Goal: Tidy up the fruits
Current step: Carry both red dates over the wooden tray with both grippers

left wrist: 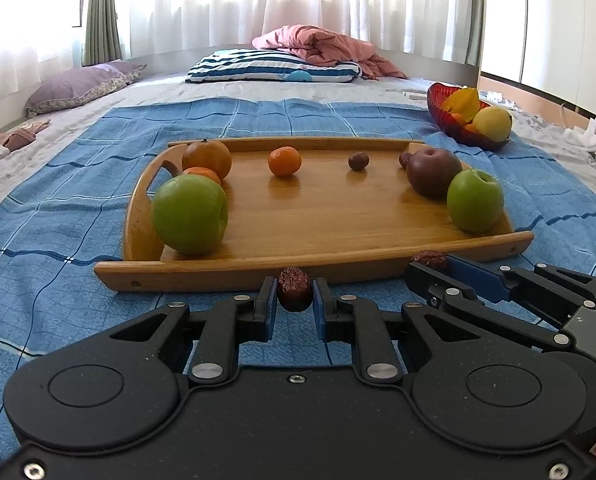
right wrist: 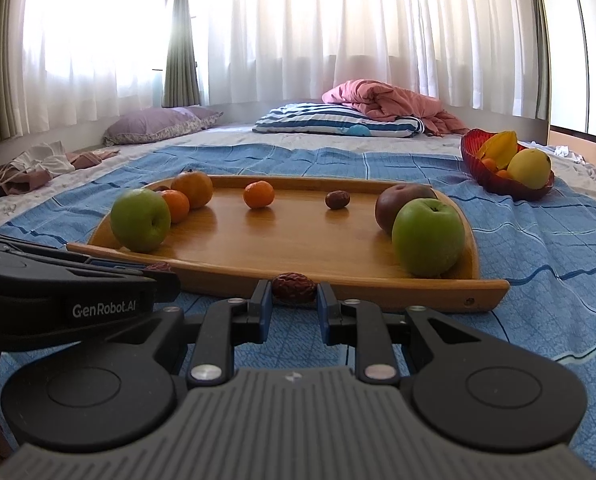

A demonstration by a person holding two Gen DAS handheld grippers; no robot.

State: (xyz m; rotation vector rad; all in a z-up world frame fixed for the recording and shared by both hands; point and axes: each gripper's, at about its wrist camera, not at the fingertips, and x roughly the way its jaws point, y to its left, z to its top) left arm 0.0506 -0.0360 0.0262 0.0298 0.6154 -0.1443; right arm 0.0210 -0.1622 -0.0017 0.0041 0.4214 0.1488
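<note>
Left tool (left wrist: 295, 294) clamps a red date (left wrist: 295, 289) between its pads. Right tool (right wrist: 294, 294) grips another date (right wrist: 293, 287). Wooden tray (left wrist: 258, 272) lies just beyond both at 12 o'clock.

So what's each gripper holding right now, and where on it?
Each holds a red date. The left gripper pinches its date across the sides between the fingers; the right gripper holds its date lengthwise, by the ends.

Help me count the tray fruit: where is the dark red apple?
In both wrist views the dark red apple sits at the wooden tray's right end, just behind and touching the right-hand green apple.
</note>
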